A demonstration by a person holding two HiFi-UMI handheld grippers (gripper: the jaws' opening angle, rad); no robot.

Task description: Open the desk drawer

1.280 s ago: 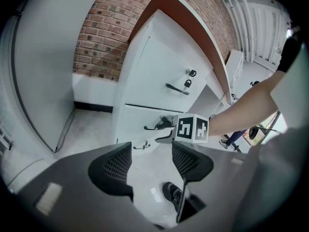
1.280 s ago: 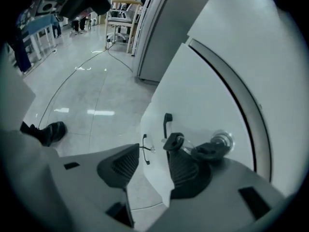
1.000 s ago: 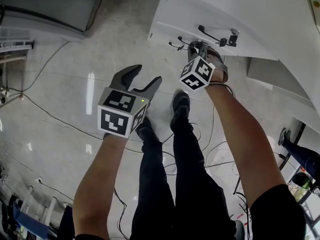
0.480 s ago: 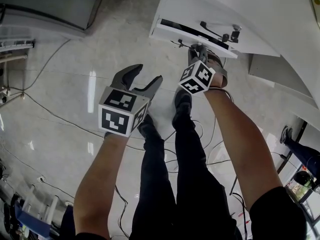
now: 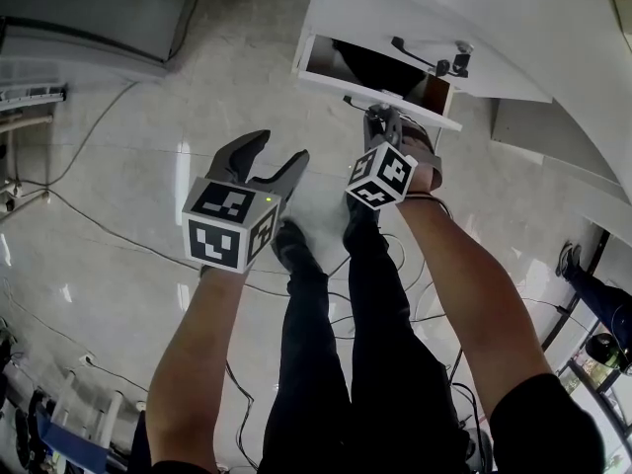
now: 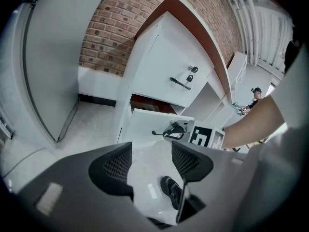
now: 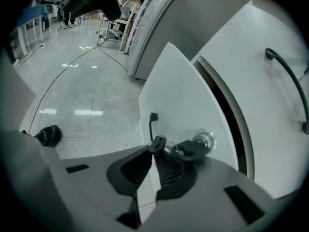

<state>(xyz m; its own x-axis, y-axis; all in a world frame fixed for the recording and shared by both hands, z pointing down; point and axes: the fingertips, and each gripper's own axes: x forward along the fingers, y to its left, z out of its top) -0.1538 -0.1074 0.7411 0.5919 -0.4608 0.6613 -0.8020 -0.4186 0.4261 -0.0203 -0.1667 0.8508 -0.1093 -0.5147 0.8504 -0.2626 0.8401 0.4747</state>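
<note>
A white desk pedestal stands at the top of the head view, and its lower drawer (image 5: 326, 79) is pulled out, showing a dark inside. My right gripper (image 5: 381, 118) is shut on that drawer's thin black handle (image 7: 152, 122); in the right gripper view the jaws meet on the bar at the gripper (image 7: 155, 151), with keys (image 7: 189, 149) hanging beside them. The upper drawer with its own black handle (image 5: 415, 55) stays closed. My left gripper (image 5: 273, 156) hangs open over the floor to the left, nothing between its fingers (image 6: 112, 166). The drawer front (image 6: 145, 124) lies ahead of it.
Cables (image 5: 109, 225) run across the glossy tiled floor. The person's shoes (image 5: 357, 210) stand just below the drawer. A grey cabinet (image 5: 99, 8) fills the top left. A brick wall (image 6: 111, 28) backs the desk, and another person (image 6: 253, 98) stands far off.
The lower drawer has slid out from closed to partly open. My right gripper came toward the person with the handle in it. The left gripper barely moved.
</note>
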